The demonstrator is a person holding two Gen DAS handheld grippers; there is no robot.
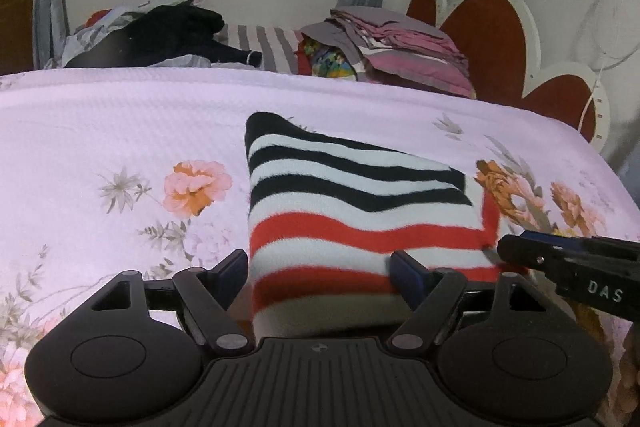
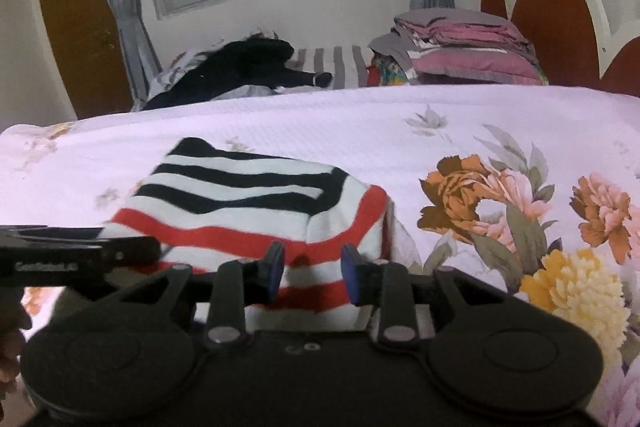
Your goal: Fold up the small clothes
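Note:
A small striped garment (image 1: 352,203), white with black stripes at the far end and red stripes at the near end, lies folded on the floral bedspread (image 1: 120,131); it also shows in the right wrist view (image 2: 248,203). My left gripper (image 1: 320,267) is open, its fingers straddling the garment's near edge. My right gripper (image 2: 312,267) is open over the garment's near right corner. The right gripper's tip shows in the left wrist view (image 1: 516,251), touching the garment's right edge. The left gripper shows from the side in the right wrist view (image 2: 120,251).
A stack of folded pink and grey bedding (image 1: 400,47) sits at the far side of the bed near the red headboard (image 1: 488,39). A heap of dark clothes (image 1: 172,35) lies at the far left. A window with curtains is behind.

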